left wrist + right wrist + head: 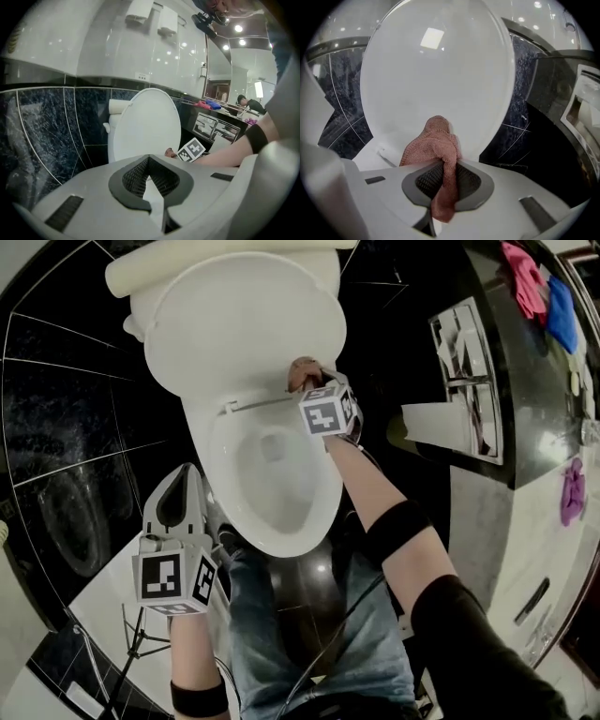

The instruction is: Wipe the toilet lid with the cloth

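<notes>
The raised white oval plastic toilet lid (244, 324) (147, 124) (436, 70) stands open. The right gripper (305, 381) (443, 173) clamps a bunched pinkish-red knitted cloth (302, 373) (433, 143) between its jaws. The cloth's bulge sits at the lid's lower right edge, near the hinge. The left gripper (183, 474) (150, 180), jaws pressed together on nothing, hangs well apart from the lid, off its left side toward the person.

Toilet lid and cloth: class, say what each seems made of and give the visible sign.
Toilet lid: probably glossy white plastic, perhaps ceramic; a bright square highlight sits on its smooth surface. Cloth: pinkish terry or knit fabric, matte; a nubby looped weave shows, and it bunches and droops softly.
</notes>
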Tool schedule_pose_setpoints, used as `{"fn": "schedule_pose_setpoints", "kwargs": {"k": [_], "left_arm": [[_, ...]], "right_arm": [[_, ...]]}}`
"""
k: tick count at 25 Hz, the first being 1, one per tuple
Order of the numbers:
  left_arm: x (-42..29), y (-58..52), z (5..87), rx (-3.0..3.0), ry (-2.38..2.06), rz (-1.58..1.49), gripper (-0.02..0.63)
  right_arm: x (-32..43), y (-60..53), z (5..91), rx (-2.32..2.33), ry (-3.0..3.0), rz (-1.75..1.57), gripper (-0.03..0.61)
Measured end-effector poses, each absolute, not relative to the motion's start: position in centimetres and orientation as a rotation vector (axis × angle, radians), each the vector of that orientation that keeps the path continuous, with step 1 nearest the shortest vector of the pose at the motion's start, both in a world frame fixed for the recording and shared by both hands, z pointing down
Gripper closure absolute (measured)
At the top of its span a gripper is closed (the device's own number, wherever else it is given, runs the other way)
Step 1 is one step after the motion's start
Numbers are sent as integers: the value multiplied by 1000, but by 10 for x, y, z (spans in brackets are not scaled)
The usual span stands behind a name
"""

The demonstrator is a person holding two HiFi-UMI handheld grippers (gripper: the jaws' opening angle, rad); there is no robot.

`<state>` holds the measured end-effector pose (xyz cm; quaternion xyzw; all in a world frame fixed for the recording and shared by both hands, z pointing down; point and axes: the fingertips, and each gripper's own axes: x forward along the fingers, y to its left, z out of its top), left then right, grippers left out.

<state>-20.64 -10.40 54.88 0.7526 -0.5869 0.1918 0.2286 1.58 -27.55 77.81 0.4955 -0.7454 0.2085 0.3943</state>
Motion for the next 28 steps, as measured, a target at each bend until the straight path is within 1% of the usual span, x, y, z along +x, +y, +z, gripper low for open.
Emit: {"fn": "schedule_pose_setpoints", "kwargs": {"k": [10,13,15,18,23,28], "left_arm": [[-251,-83,571,1995,-1678,528,612],[-257,-82,569,1989,-1685,519,612],[-256,-83,565,1991,-1684,510,612],[-250,-83,549,1997,-1671,501,612],[-234,-96,507,2030,-1651,451,612],[-227,-113,457,2070,-1638,420,612]], "right_arm": [[-28,-257,835,1084,-1809,448,509],[-26,-254,838,1062,-1805,456,509],[-25,-258,824,1070,-1810,431,509],[-32,-258,783,1112,-1872,408,509],[-61,-266,654,1161,-2043,278,509],[-80,-299,529,1228,-2169,138,508]]}}
